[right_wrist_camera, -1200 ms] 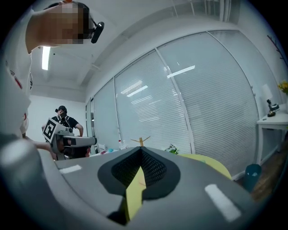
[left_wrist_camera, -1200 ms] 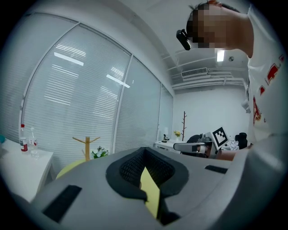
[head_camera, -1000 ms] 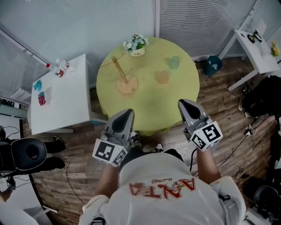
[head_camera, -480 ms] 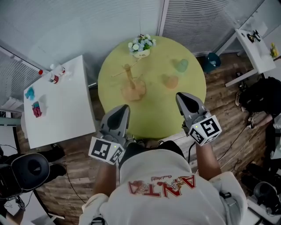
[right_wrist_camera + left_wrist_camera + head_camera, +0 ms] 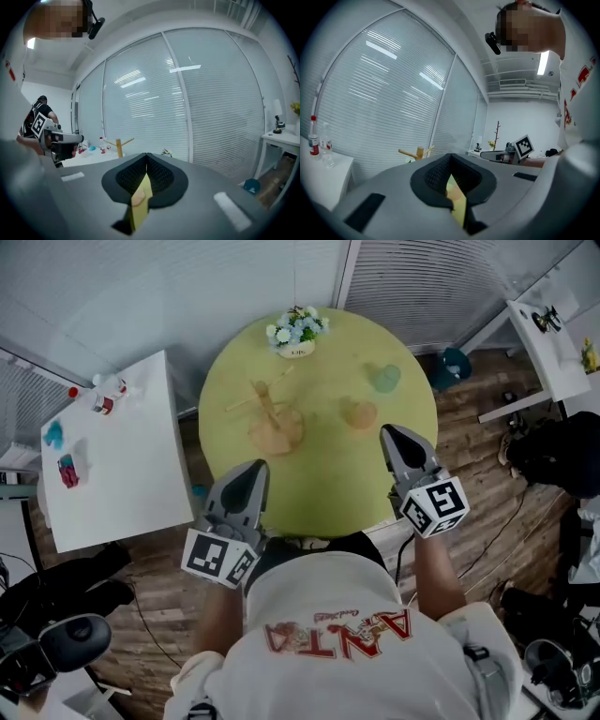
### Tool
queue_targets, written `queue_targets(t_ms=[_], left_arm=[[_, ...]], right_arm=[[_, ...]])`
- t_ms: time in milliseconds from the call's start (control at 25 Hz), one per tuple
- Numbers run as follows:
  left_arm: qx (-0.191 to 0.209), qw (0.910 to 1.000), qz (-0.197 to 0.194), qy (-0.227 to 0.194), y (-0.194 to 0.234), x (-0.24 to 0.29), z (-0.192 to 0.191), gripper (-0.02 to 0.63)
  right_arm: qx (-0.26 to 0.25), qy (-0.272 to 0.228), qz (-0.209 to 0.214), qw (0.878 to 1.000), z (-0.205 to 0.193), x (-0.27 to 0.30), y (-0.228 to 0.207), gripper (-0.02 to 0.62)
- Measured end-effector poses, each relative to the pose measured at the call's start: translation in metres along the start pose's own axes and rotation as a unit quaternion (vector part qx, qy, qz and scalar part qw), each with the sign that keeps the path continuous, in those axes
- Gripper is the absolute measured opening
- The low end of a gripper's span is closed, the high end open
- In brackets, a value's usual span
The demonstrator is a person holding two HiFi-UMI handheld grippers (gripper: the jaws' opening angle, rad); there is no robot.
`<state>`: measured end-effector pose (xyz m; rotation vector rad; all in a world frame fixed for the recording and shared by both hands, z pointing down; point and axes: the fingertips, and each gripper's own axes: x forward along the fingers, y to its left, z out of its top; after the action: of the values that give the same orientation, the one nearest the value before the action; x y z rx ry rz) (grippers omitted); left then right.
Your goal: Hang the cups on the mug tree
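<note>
On the round yellow-green table (image 5: 319,474) a wooden mug tree (image 5: 271,418) stands left of centre. An orange cup (image 5: 358,413) and a pale green cup (image 5: 384,379) sit to its right, both on the tabletop. My left gripper (image 5: 251,472) hovers at the table's near left edge, shut and empty. At the near right edge my right gripper (image 5: 394,439) is also shut with nothing in it. The mug tree (image 5: 419,152) shows beyond the shut left gripper (image 5: 451,157) in the left gripper view. It also rises past the right gripper (image 5: 146,157) as a small mug tree (image 5: 118,146).
A small pot of flowers (image 5: 296,331) stands at the table's far edge. A white side table (image 5: 122,465) with bottles and small items is on the left. A teal bin (image 5: 454,367) and another white table (image 5: 553,343) are at the right, with bags and cables on the wooden floor.
The table has come closer to both grippers and now lies under their tips. Both grippers stay shut and keep their spacing.
</note>
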<state>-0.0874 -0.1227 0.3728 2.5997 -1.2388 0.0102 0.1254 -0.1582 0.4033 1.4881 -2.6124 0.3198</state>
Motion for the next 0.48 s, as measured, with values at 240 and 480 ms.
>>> queue_targets(t_ms=[240, 480], left_arm=[[-0.007, 0.9995, 0.027, 0.013, -0.014, 0.025, -0.012, 0.008], [-0.018, 0.9981, 0.052, 0.027, -0.023, 0.044, -0.029, 0.008]], right_arm=[[0.006, 0.075, 0.016, 0.997, -0.049, 0.025, -0.046, 0.116], [-0.014, 0.171, 0.019, 0.985, -0.118, 0.059, -0.077, 0.255]])
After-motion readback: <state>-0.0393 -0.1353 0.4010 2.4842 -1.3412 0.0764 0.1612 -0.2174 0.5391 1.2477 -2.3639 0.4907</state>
